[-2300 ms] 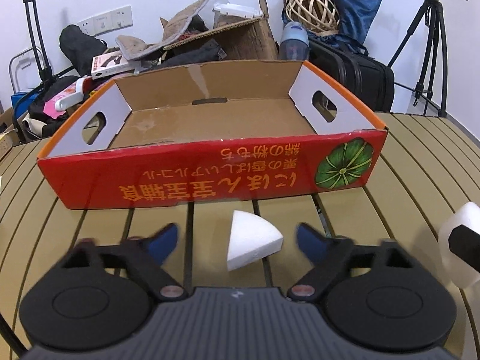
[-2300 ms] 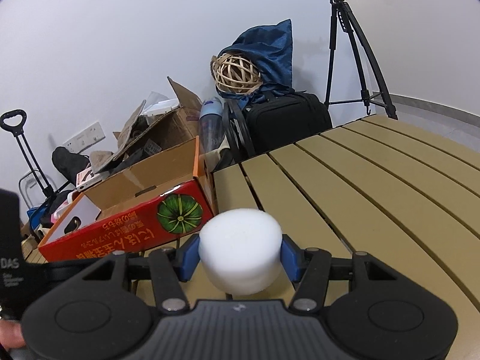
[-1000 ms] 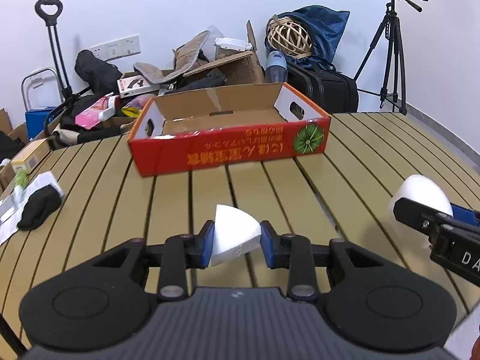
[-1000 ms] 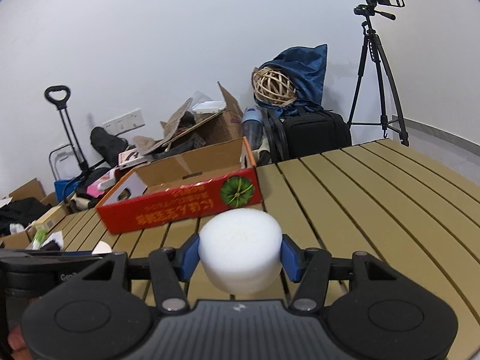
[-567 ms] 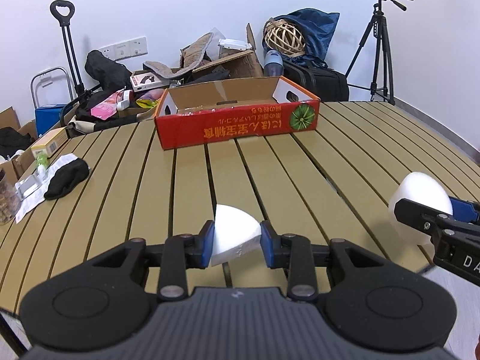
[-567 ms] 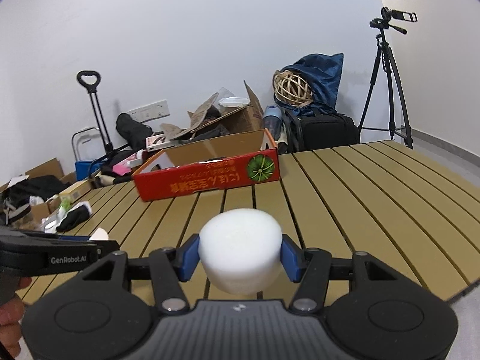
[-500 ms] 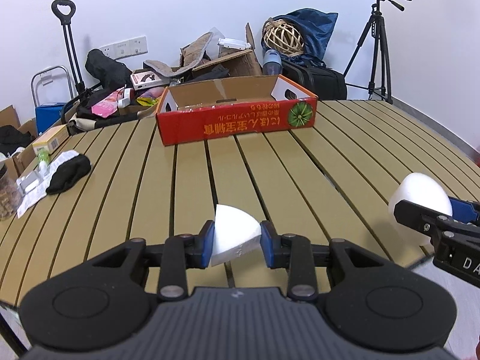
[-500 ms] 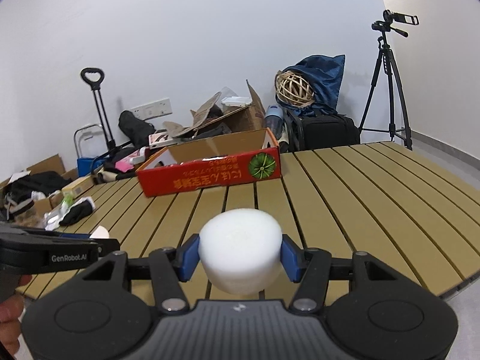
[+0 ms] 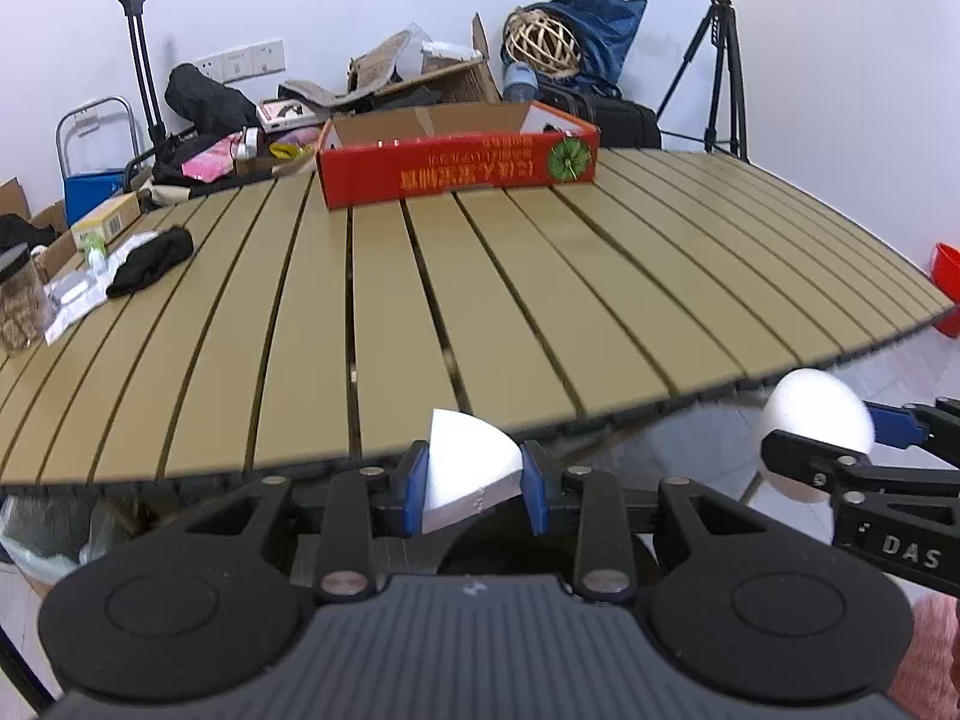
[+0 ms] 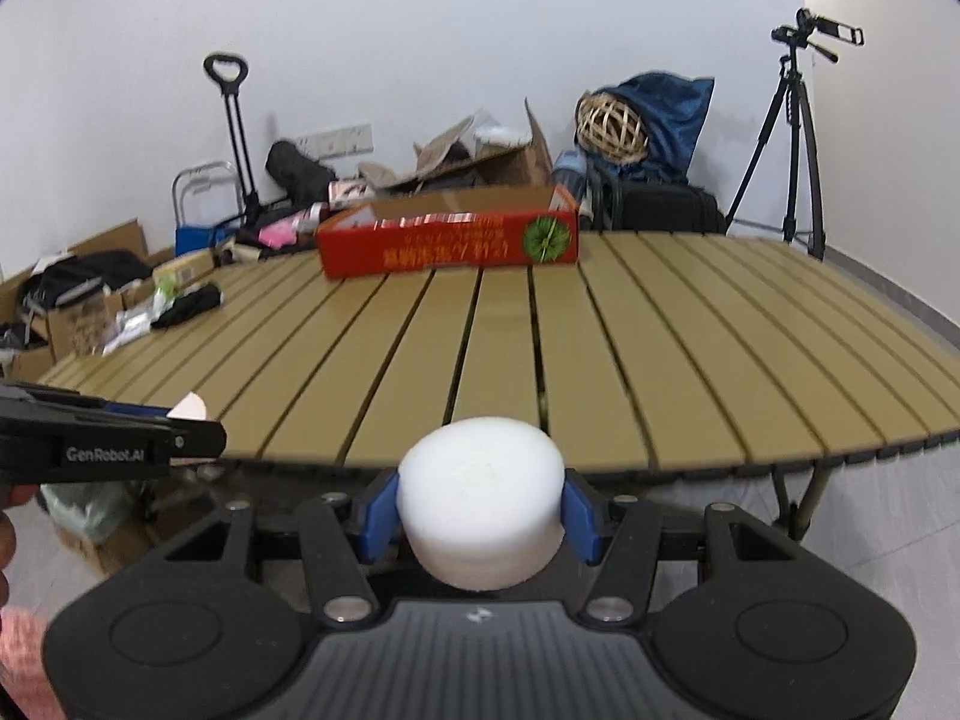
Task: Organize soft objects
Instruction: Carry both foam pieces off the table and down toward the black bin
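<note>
Can't read the blurred print on the red box (image 10: 447, 243); red tub (image 9: 948, 288) is cut off at right edge.

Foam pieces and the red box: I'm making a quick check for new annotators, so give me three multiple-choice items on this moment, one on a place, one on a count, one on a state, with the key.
1. Where does the red cardboard box stand?
A. At the far side of the slatted table
B. On the floor under the table
C. Between the left gripper's fingers

2. How many white foam pieces are held in grippers?
A. One
B. Two
C. Three

3. What is the right gripper doing?
A. Standing open with nothing in it
B. Closed on a black cloth
C. Closed on a round foam disc

Key: 1 A, the box sits on the slats near the table's far edge. 2 B, the left gripper clamps a foam wedge and the right clamps the disc. 3 C, both blue pads press on the disc's sides.
</note>
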The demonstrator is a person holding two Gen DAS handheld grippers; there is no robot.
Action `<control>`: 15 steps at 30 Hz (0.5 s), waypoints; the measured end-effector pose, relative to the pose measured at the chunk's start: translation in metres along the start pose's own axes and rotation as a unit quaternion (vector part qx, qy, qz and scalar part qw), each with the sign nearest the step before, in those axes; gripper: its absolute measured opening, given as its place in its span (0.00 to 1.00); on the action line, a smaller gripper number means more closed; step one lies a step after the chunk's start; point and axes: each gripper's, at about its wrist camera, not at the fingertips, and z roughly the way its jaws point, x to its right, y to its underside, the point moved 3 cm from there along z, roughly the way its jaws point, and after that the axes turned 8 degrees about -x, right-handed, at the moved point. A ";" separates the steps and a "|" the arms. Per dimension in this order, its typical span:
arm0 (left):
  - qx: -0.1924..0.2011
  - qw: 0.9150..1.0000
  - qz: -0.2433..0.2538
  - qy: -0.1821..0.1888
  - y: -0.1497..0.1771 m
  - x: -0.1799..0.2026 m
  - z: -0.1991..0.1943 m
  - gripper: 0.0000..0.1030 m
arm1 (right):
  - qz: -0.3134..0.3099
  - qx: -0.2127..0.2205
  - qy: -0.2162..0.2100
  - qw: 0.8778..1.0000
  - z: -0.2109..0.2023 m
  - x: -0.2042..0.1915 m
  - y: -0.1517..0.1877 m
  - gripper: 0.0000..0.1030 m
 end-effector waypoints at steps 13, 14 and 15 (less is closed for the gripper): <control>-0.058 0.998 0.009 -0.001 0.073 -0.005 0.011 0.32 | -0.017 -0.093 0.000 0.996 0.023 -0.017 0.065 0.53; -0.064 0.998 0.007 -0.001 0.078 -0.007 0.014 0.32 | -0.018 -0.101 -0.001 0.995 0.026 -0.019 0.070 0.53; -0.069 0.998 0.005 -0.001 0.082 -0.008 0.016 0.32 | -0.019 -0.108 -0.002 0.994 0.029 -0.020 0.074 0.53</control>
